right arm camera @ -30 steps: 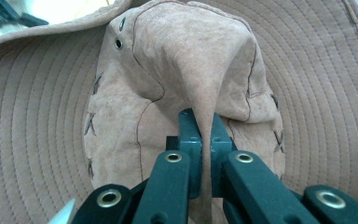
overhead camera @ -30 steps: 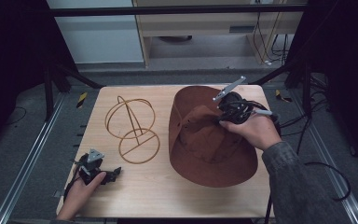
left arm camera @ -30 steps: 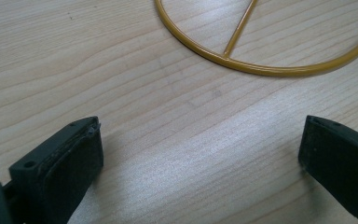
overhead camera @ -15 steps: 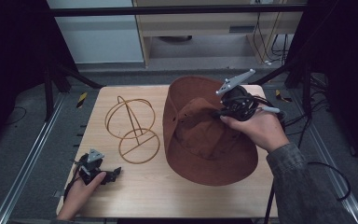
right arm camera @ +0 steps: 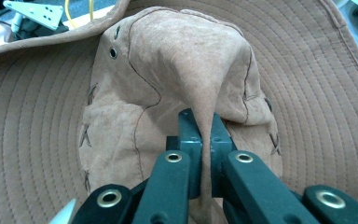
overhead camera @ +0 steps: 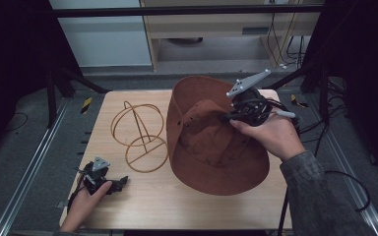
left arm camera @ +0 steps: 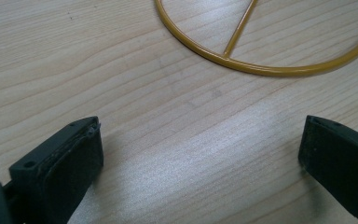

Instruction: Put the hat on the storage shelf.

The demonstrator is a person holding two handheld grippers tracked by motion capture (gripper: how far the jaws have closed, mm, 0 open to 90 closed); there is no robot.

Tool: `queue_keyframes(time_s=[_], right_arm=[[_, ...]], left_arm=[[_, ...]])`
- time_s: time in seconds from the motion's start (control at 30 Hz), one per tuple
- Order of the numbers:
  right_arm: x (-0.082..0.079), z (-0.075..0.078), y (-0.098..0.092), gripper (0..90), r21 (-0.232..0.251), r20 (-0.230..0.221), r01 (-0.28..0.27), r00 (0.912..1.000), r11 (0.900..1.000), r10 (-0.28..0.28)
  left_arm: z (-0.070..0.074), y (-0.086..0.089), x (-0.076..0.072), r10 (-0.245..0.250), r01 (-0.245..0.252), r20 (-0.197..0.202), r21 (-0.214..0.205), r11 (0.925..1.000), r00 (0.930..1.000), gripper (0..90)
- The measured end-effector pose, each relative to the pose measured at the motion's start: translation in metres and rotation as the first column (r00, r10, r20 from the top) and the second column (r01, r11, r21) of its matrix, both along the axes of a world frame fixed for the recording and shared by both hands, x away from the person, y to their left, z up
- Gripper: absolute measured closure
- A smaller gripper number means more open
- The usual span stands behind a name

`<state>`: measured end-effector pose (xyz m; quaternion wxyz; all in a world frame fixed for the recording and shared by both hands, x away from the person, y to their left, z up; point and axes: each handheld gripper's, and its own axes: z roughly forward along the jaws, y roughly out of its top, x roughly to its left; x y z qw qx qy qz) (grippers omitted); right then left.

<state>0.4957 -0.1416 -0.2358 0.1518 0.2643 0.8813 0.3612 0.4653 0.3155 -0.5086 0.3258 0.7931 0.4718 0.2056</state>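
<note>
A brown wide-brimmed hat [overhead camera: 211,147] is tilted up off the wooden table [overhead camera: 177,206], its far brim raised. My right gripper [overhead camera: 226,118] is shut on a pinched fold of the hat's crown [right arm camera: 205,102]; the fabric runs down between the two closed jaws in the right gripper view. A gold wire hat stand [overhead camera: 140,135] with a round base ring [left arm camera: 265,56] stands left of the hat. My left gripper [overhead camera: 123,181] rests at the table's near left, held by a hand, open, with bare wood between its pads [left arm camera: 65,158].
A dark metal frame surrounds the table. Cables [overhead camera: 344,177] trail off the right side. A shelf unit [overhead camera: 216,29] stands behind the table. Bare wood lies along the near edge between the left gripper and the hat.
The right gripper has risen with the hat's crown pinched in it, and the hat has tipped up and shifted left toward the stand. The left gripper has stayed put.
</note>
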Motion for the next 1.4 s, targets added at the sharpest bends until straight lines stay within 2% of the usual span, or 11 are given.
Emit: queue_keyframes(time_s=[0.6, 1.03, 1.4], right_arm=[[-0.003, 0.013, 0.004, 89.2, 0.040, 0.021, -0.008, 0.9998, 0.9992, 0.007], [-0.007, 0.021, 0.014, 89.2, 0.054, 0.034, -0.027, 0.9991, 0.9982, 0.025], [-0.011, 0.029, 0.027, 89.2, 0.094, 0.058, -0.050, 0.9973, 0.9943, 0.045]], left_arm=[[0.000, 0.000, 0.000, -0.001, 0.001, 0.001, 0.001, 1.0000, 1.0000, 0.0], [0.000, 0.000, 0.000, -0.001, 0.001, 0.001, 0.001, 1.0000, 1.0000, 0.0], [0.000, 0.000, 0.000, 0.000, 0.000, 0.001, 0.000, 1.0000, 1.0000, 0.0]])
